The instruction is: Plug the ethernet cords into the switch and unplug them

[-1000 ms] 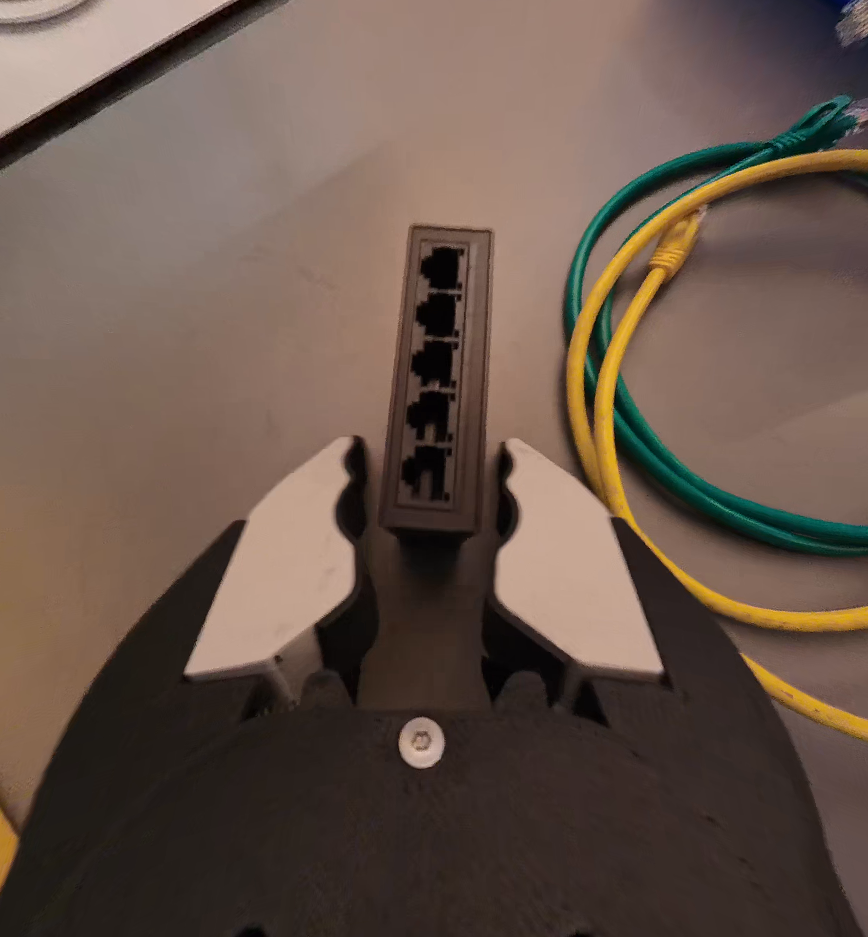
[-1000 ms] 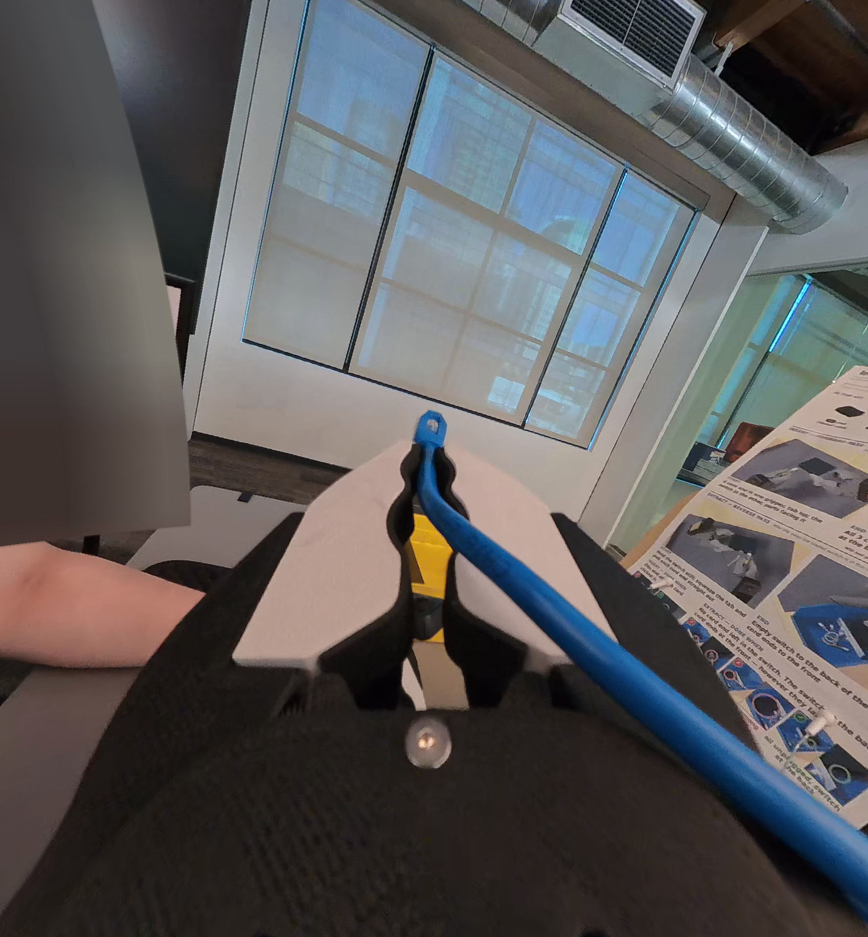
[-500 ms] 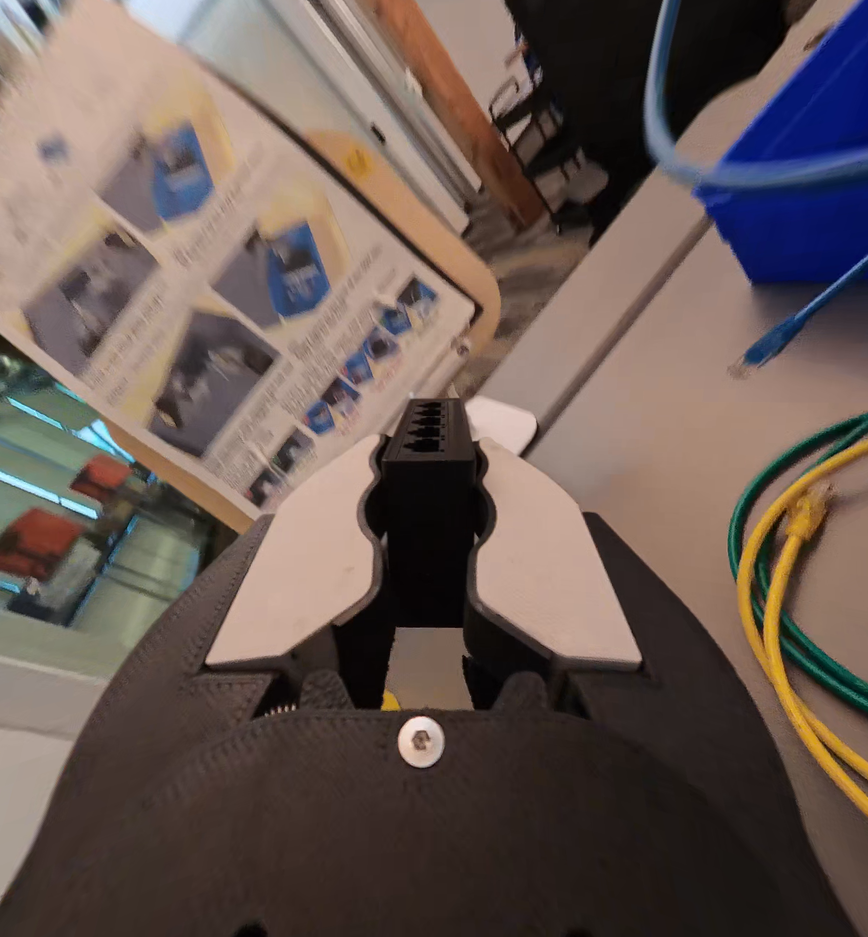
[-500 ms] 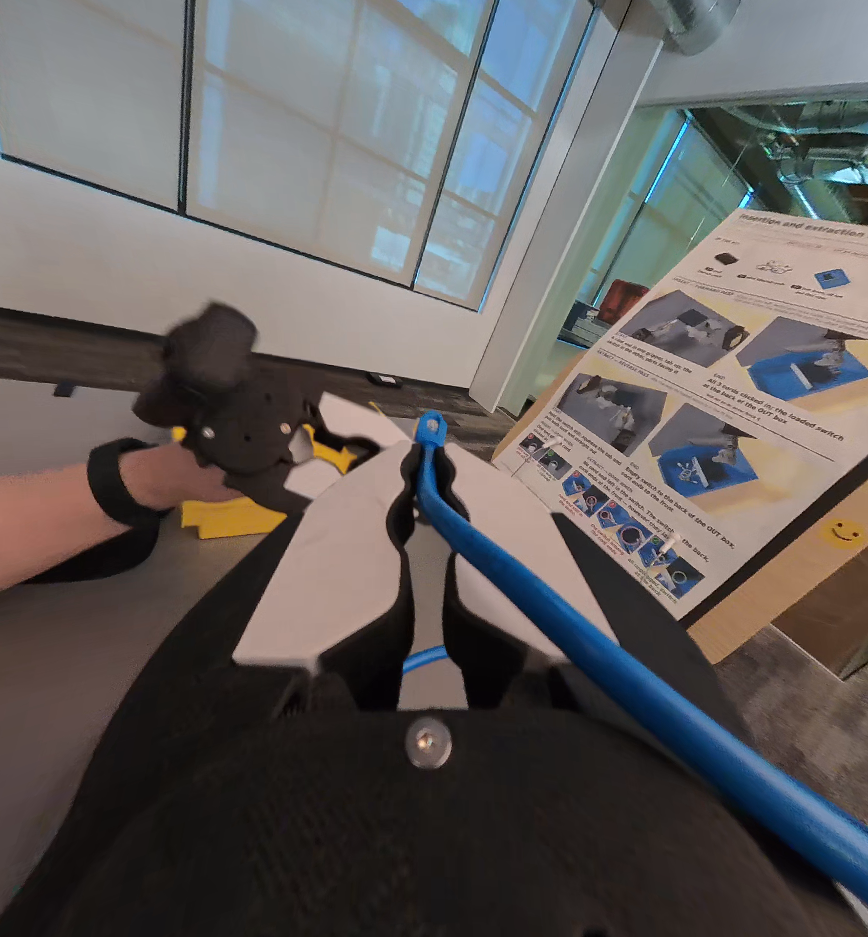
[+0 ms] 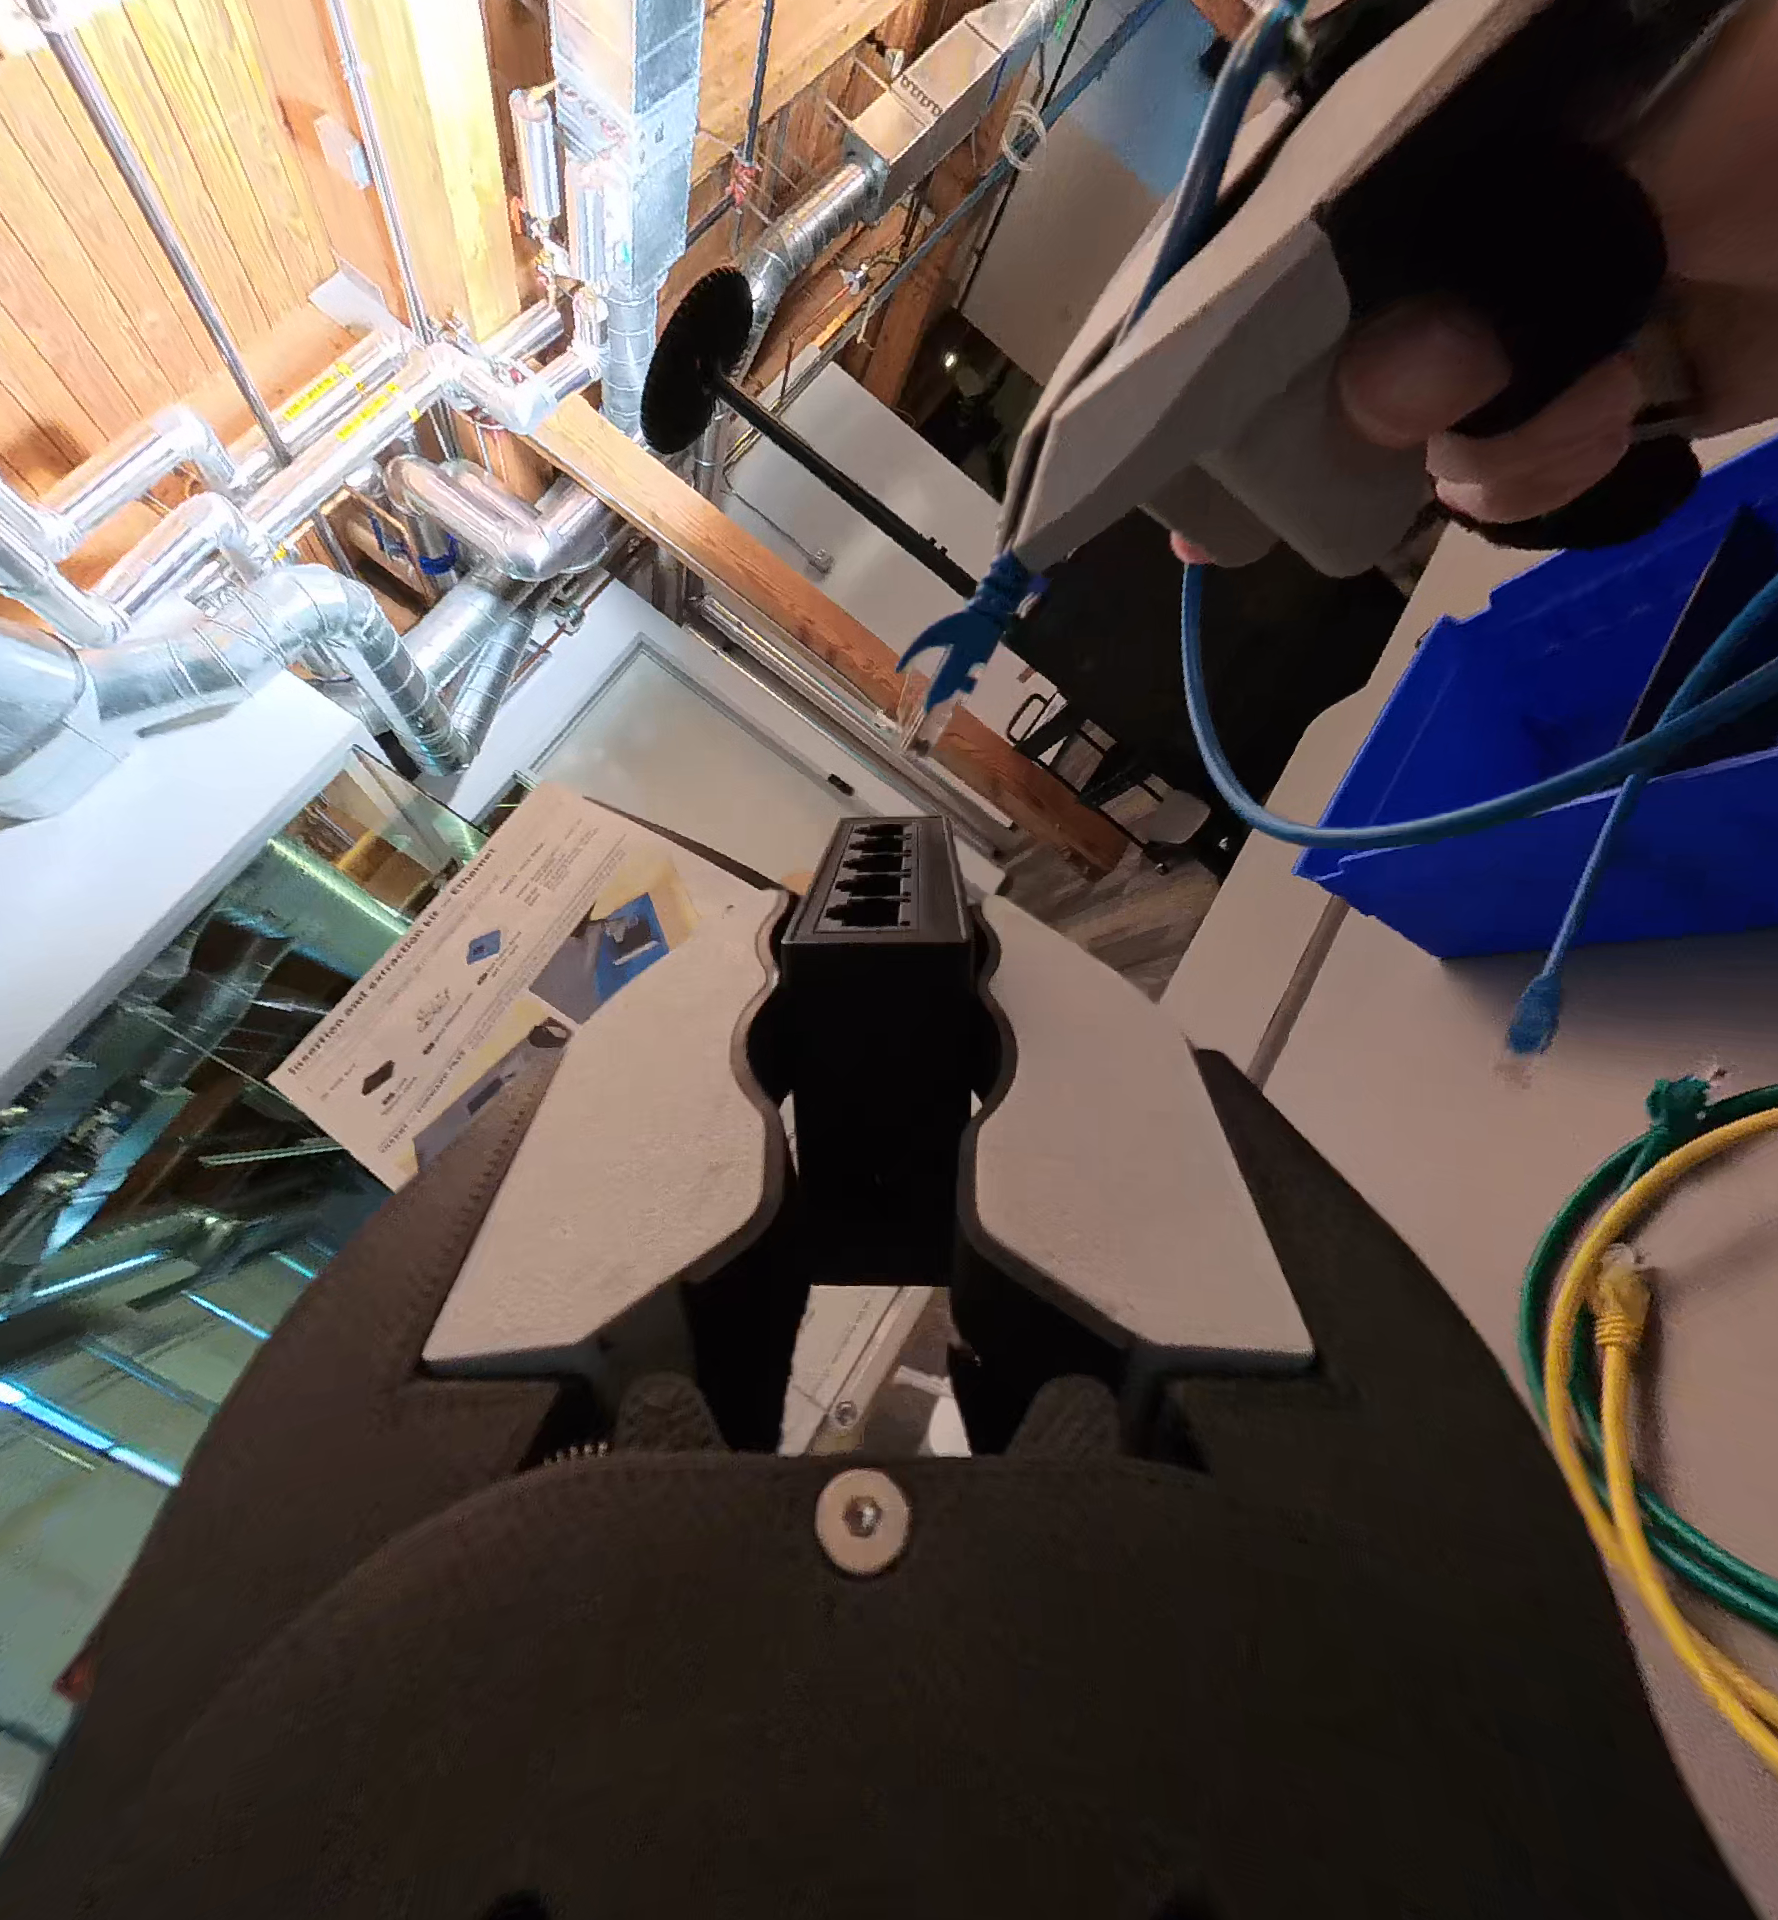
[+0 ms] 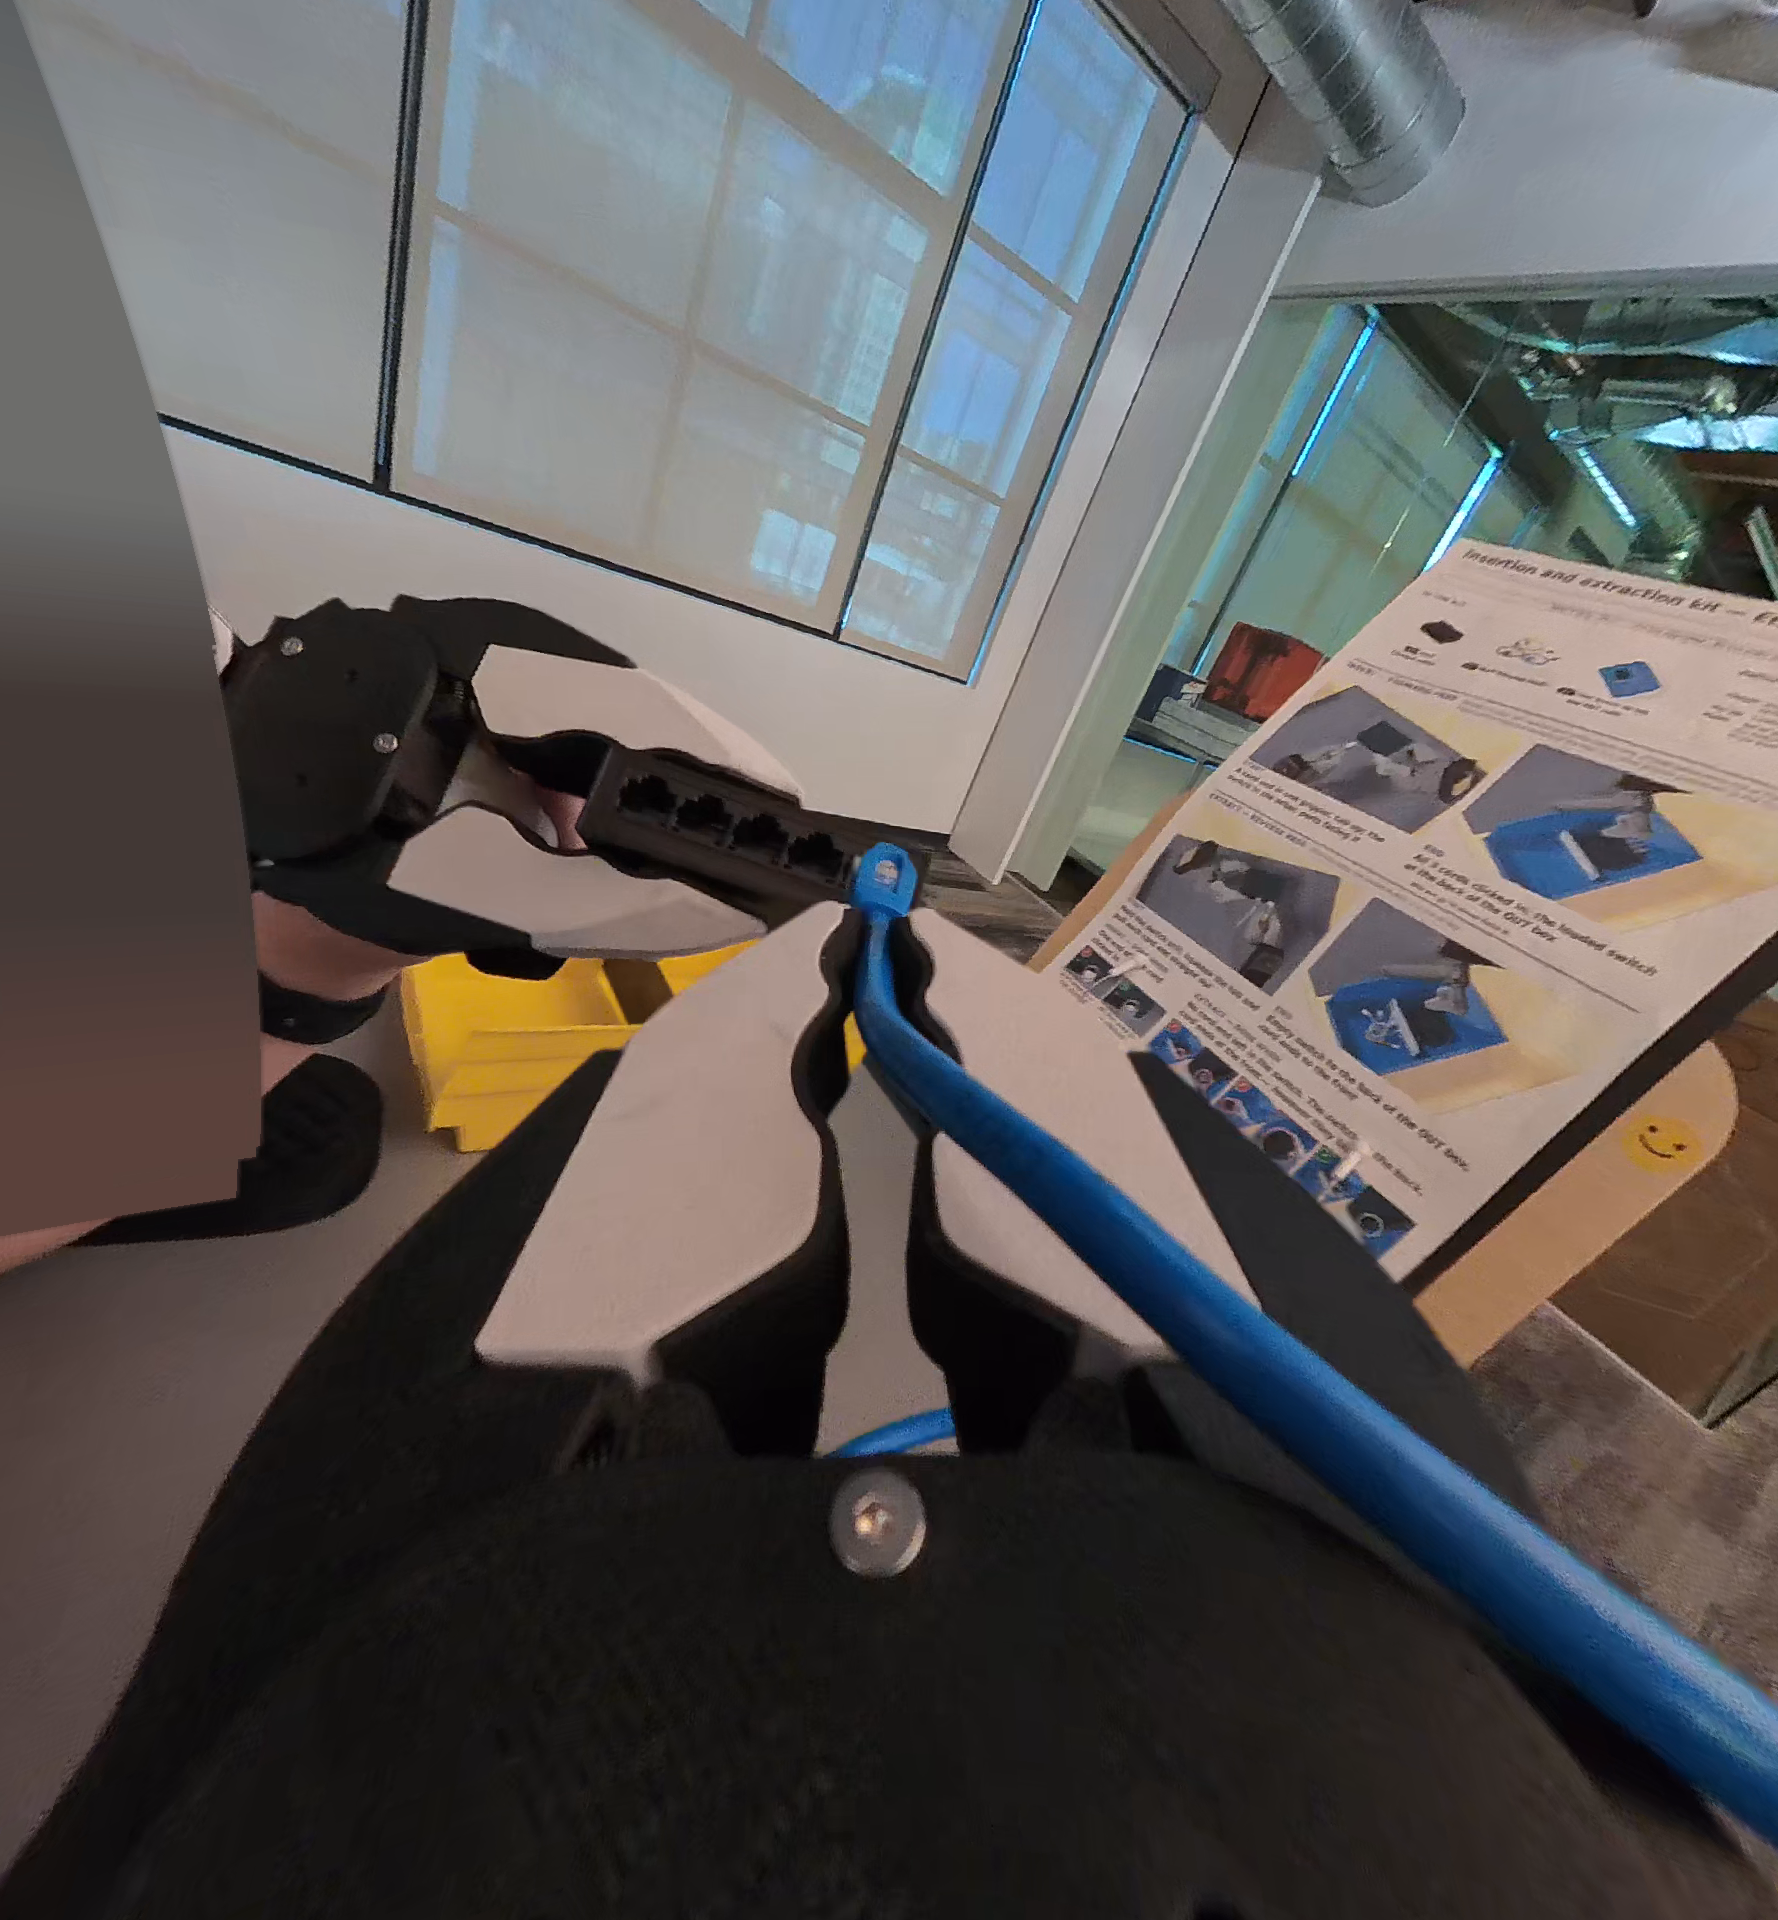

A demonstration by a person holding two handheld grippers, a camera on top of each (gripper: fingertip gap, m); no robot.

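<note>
Now raised off table: switch (image 5: 877,1049), clamped in left gripper (image 5: 877,925). Nearing far port row: blue plug (image 6: 883,875), pinched in right gripper (image 6: 869,930). Aligning squarely before pushing.

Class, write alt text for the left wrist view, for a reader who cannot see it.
The left gripper is shut on a black network switch, lifted with its row of empty ports facing up. Above right, the right gripper holds a blue cable, plug hanging down, not yet inserted. Yellow and green cables lie coiled on the grey table beside a blue bin.
</note>
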